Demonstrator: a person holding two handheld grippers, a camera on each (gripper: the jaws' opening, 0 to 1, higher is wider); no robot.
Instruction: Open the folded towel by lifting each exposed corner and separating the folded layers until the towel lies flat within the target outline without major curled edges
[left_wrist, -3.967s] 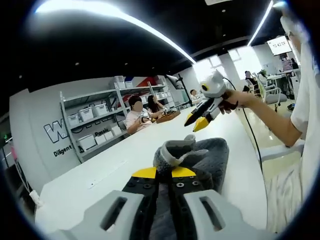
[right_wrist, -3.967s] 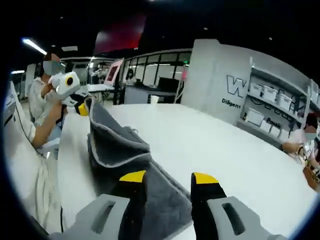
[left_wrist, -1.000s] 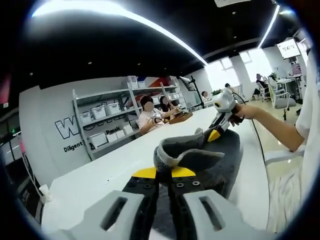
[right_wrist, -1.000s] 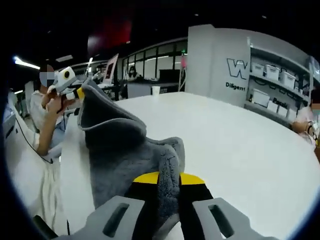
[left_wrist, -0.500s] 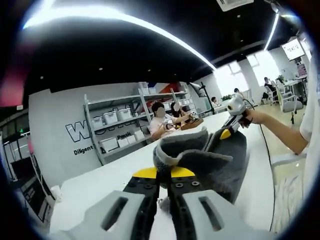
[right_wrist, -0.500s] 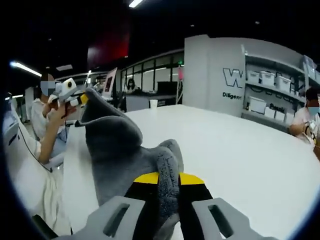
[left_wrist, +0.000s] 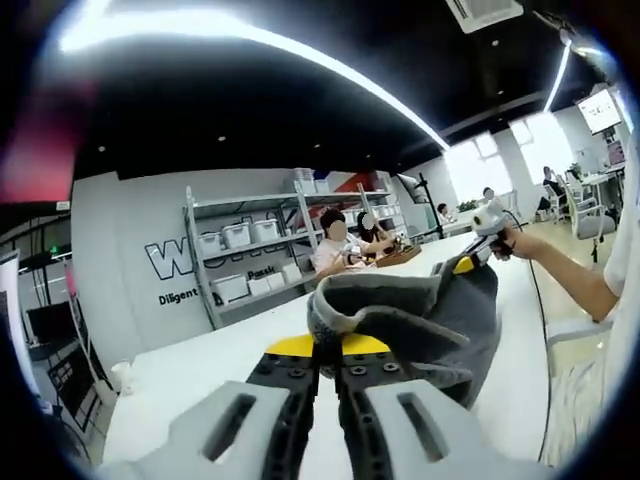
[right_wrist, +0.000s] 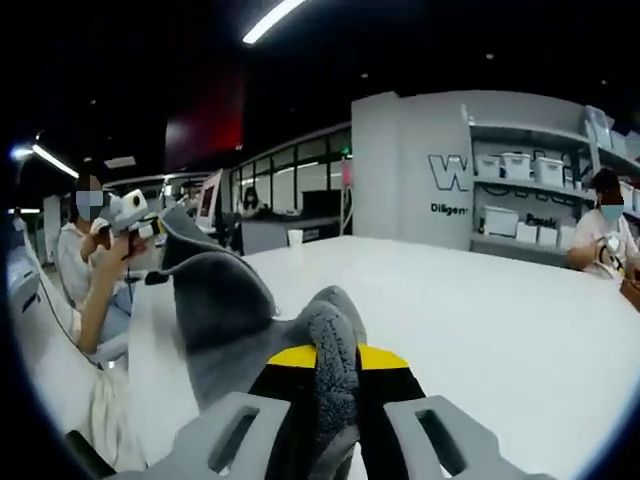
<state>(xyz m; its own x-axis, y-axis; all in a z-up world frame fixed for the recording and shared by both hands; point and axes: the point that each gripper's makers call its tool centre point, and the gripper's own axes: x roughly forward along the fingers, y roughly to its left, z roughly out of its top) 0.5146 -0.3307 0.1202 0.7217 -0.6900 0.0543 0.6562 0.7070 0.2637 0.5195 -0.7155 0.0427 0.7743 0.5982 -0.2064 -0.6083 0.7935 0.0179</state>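
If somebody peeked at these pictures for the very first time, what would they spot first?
Most likely the fluffy grey towel, held up off the white table and stretched between two yellow-tipped tools. The left tool pinches one end right at the bottom of the left gripper view, and the right tool pinches the other end in the right gripper view. Behind it are shelves of white boxes.
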